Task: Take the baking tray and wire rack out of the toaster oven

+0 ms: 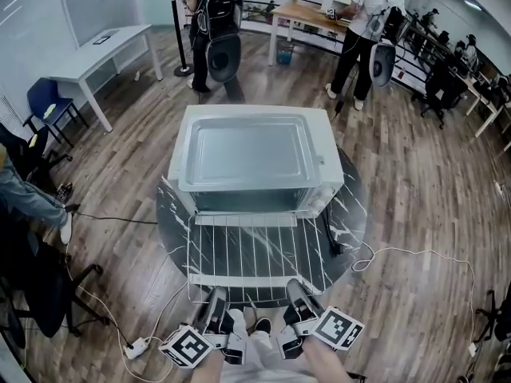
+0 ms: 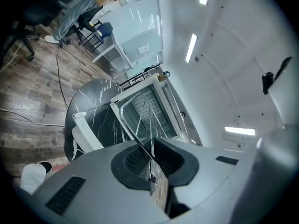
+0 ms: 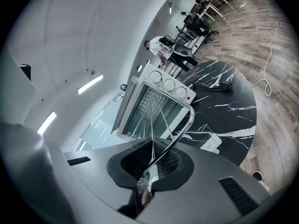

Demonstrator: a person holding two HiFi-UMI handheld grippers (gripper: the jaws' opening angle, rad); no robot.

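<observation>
A white toaster oven (image 1: 251,154) stands on a round black marble table (image 1: 351,206) with its door (image 1: 239,280) folded down toward me. The chrome wire rack (image 1: 255,250) hangs out of the oven mouth, above the door. My left gripper (image 1: 215,298) is shut on the rack's near-left edge and my right gripper (image 1: 297,290) on its near-right edge. In the left gripper view the rack's rim (image 2: 135,120) runs from the shut left gripper (image 2: 152,171) toward the oven (image 2: 163,106). The right gripper (image 3: 148,169) pinches the rack's rounded corner (image 3: 182,129) before the oven (image 3: 159,92). No baking tray shows.
A black cord (image 1: 331,242) lies on the table's right side. A white cable (image 1: 415,254) and a power strip (image 1: 136,345) lie on the wood floor. Chairs and a white desk (image 1: 104,50) stand at left. People (image 1: 211,22) stand behind the oven.
</observation>
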